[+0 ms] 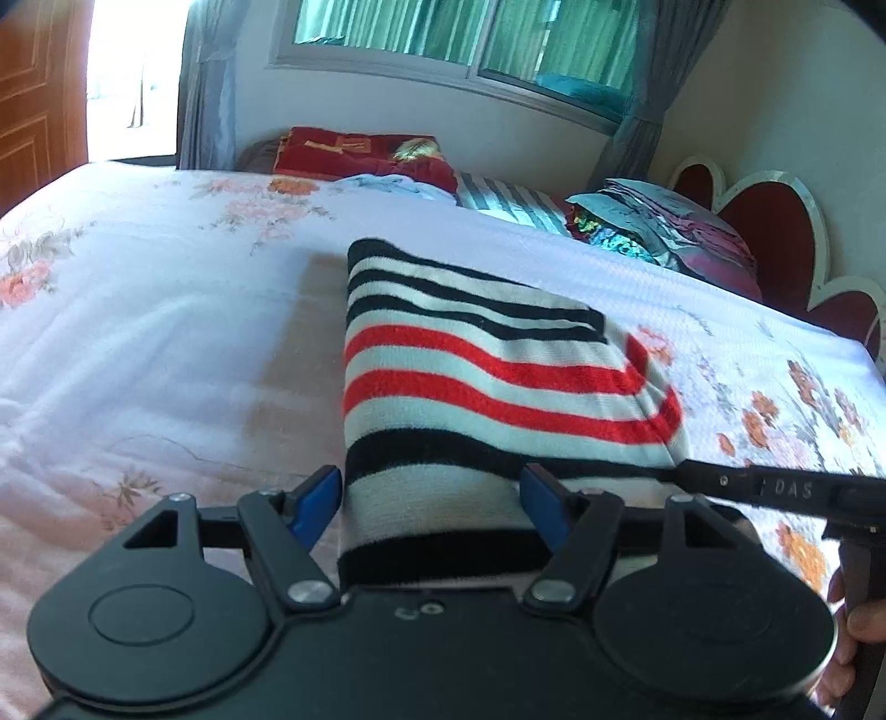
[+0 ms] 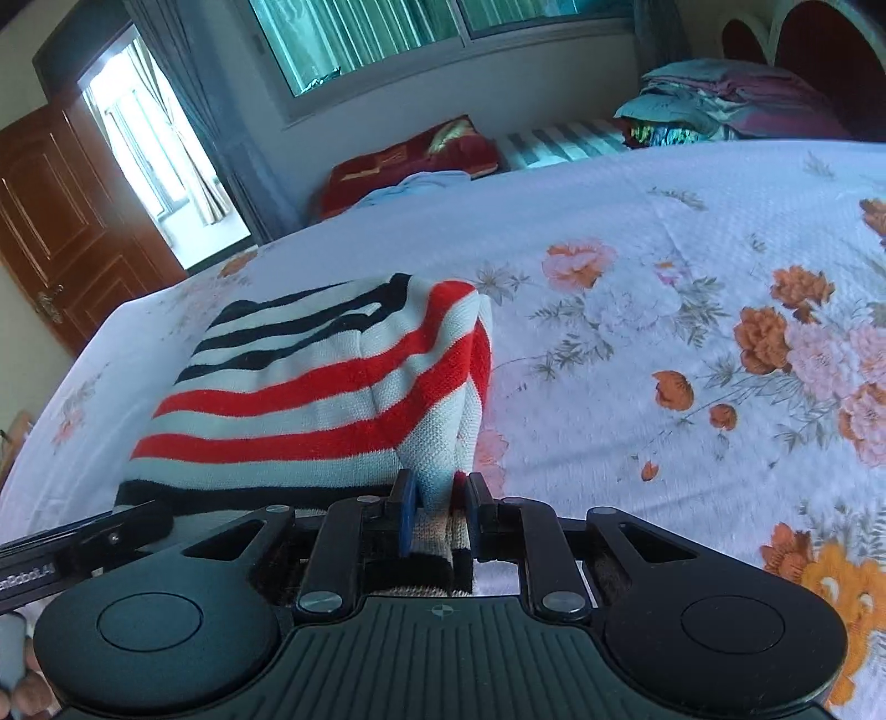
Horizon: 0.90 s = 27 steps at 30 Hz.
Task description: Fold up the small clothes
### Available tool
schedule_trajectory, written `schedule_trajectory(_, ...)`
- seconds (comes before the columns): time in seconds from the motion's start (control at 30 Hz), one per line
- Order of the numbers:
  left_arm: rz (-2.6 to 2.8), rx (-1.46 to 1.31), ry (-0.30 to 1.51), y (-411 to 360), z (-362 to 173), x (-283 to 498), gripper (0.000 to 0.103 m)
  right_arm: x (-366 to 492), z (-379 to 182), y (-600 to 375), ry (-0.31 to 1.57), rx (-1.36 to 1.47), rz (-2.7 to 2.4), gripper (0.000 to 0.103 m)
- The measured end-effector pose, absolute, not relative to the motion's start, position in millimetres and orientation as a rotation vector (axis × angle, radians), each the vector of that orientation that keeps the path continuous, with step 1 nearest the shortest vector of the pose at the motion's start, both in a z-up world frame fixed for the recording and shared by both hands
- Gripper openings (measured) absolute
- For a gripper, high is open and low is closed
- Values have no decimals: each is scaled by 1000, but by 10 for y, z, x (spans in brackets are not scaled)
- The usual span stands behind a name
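Left gripper wide around folded striped sweater; right gripper pinching sweater's edge, floral bed beneath.

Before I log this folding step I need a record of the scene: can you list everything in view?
striped garment: one, black, white and red stripes, folded on the bed, near edge between both sets of jaws
bedsheet: one, white with orange and pink flowers, covering the bed
red cushion: one, dark red with gold, far side under the window
clothes pile: one stack, teal, maroon and mixed colours, by the headboard
headboard: one, red with pale scalloped edge
window: one, green-tinted
door: one, brown wood, open
left gripper: black, blue pads, jaws wide around the garment
right gripper: black, jaws pinching the garment's corner
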<state>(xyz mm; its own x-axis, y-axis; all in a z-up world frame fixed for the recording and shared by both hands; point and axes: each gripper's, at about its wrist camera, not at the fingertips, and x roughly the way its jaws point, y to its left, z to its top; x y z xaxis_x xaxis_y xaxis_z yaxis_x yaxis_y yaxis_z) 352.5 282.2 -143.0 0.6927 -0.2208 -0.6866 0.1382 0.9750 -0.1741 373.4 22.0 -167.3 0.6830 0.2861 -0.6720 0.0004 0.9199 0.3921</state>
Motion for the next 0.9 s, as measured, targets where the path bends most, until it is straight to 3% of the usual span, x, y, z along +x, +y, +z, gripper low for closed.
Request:
schedule_trajectory(0.17,-224,-97,764,2928,-1375,3226,70,3380,-1491,160,757,384,195,16)
schedule_trajectory(0.4,-214,-148,838,3016,-1680,3172,76,3186,-1765,265,822,343,149,16)
schedule_trajectory(0.6,-224,-131,839,3010,-1609,3180,74,3112,-1766,293,814,348,108,16)
schedule_trajectory(0.63,-226,-126,841,3007,-1603,3179,74,3123,-1823,282,829,366,112,18)
schedule_trajectory(0.7,-221,-124,847,3005,-1587,3183,78,3157,-1855,273,841,383,83,33)
schedule_trajectory(0.73,-213,-124,851,3001,-1576,3186,80,3175,-1870,273,848,384,71,35)
schedule_trajectory(0.9,-172,-123,862,2990,-1483,3162,95,3182,-1918,213,858,429,74,39)
